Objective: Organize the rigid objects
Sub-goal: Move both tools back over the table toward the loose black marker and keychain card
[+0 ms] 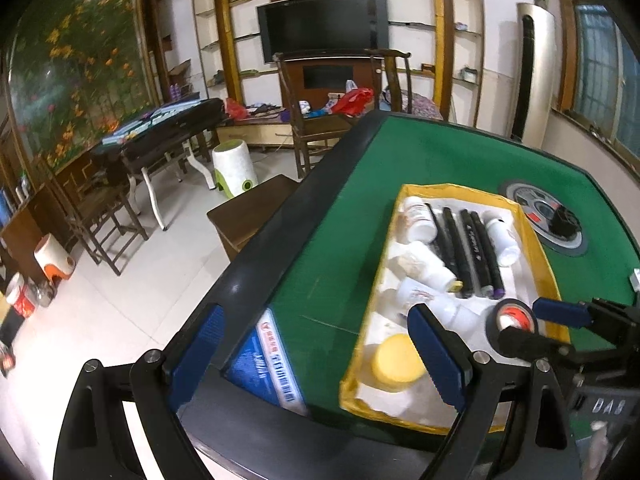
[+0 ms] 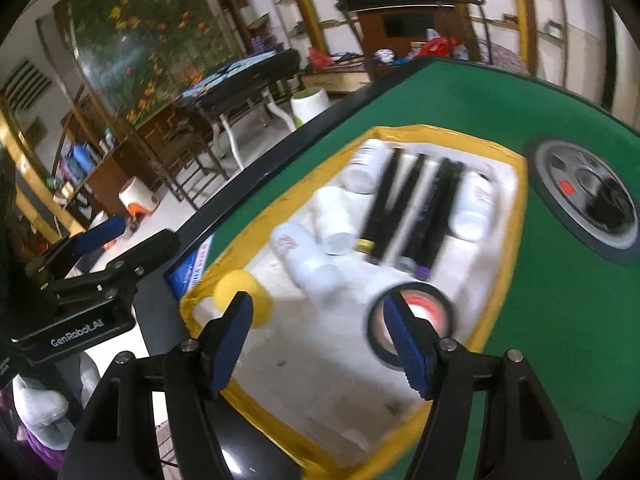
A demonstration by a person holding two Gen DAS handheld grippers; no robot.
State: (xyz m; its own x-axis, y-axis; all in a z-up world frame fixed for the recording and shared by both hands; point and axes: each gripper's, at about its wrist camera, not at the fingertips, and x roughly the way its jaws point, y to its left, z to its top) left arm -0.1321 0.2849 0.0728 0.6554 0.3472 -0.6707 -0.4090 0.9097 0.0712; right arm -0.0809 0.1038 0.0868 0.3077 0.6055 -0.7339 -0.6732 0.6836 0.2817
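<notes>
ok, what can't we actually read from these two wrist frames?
- Bottle labels: right wrist view, motion blur; too small in the left.
- Tape roll: near side hidden by the right gripper in the left wrist view.
- Blue box: partly behind the left gripper finger and table rim.

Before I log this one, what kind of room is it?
Most likely a home living room: a flat television set among wall shelves, wooden chairs, and a green-felt mahjong table.
</notes>
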